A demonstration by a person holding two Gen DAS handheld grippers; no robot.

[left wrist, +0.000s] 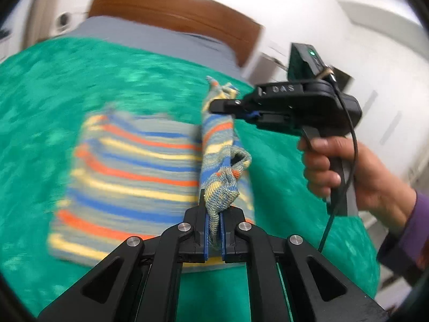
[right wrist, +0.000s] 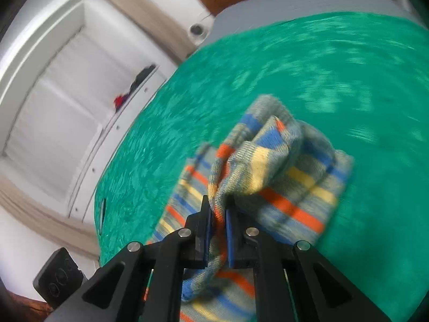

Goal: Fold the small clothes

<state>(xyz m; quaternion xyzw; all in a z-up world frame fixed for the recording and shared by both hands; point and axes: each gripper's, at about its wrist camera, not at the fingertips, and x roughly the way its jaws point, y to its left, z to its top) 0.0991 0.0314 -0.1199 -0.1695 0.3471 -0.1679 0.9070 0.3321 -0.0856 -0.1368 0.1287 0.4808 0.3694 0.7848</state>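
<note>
Both grippers pinch striped garment (left wrist: pixel 128 171); "DAS" label.

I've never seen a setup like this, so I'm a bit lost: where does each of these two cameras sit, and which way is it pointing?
Left wrist view: sits on the left gripper, looking along its fingers at the striped garment on the green blanket; the right gripper and the right hand show too.
Right wrist view: sits on the right gripper, looking down at the same garment, towards a white cupboard; only its own fingers show.
Shared: both see the garment, the blanket and the brown headboard.
</note>
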